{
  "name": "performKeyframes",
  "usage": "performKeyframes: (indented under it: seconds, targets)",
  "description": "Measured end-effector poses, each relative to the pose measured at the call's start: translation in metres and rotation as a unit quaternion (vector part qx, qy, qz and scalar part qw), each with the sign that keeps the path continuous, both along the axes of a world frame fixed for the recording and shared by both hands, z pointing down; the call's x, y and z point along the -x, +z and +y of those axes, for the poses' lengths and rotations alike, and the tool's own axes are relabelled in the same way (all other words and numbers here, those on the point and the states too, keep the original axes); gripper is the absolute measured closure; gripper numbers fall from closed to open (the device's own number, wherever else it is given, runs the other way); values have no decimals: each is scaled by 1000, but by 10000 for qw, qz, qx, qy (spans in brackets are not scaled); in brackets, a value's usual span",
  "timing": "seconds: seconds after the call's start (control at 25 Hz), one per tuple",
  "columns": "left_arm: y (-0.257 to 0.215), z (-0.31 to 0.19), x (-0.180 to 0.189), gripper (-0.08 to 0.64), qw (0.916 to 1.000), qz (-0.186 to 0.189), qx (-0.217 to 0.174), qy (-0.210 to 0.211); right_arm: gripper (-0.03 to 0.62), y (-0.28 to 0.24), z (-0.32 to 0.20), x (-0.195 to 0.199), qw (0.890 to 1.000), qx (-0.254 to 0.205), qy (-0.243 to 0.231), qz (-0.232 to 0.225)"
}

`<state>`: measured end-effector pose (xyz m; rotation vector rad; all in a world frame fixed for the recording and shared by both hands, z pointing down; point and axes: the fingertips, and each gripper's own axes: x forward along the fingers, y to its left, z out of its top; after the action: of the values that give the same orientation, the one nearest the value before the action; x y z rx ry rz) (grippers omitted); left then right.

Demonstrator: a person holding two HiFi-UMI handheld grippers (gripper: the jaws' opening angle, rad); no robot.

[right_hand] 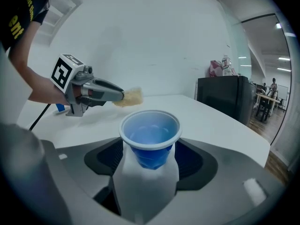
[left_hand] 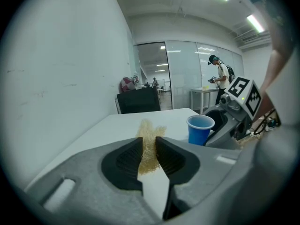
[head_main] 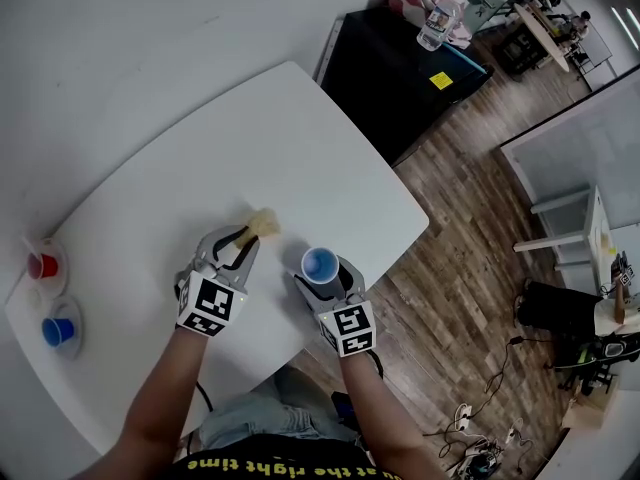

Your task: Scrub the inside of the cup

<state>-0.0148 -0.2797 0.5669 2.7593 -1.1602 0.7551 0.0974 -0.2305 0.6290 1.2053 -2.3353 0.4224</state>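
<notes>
A blue plastic cup (head_main: 320, 264) stands upright on the white table (head_main: 200, 168), near its front edge. My right gripper (head_main: 323, 276) is open around it, with a jaw on each side and a thin gap between the pads and the cup wall (right_hand: 151, 139). The cup's inside looks empty. My left gripper (head_main: 245, 238) is shut on a tan fibrous scrubber (head_main: 264, 224), which sticks out past the pads (left_hand: 150, 130). It hovers just left of the cup (left_hand: 200, 129). In the right gripper view, the left gripper (right_hand: 123, 96) and scrubber (right_hand: 132, 96) are behind the cup.
A red cup (head_main: 42, 265) and another blue cup (head_main: 58, 331) stand at the table's far left. A black cabinet (head_main: 400, 78) stands beyond the table's right corner. The table edge (head_main: 400, 238) drops to a wood floor. People are in the distant room (left_hand: 218, 78).
</notes>
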Motion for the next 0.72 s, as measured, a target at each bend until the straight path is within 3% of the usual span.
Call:
performKeyframes:
  seconds: [0.2,0.52,0.72]
  targets:
    - [-8,3,6,472,10000,60,-51,-14,287,1,-5,4,10000,-71,-9,38]
    - [-19,10,12,472,9999,82,-118,29,298,-16,-3,12,9987,-404,-128,272]
    - [-29,26,12,472,9993,-104,-213,284,302,-29,6,15,9955,-578,-312,677]
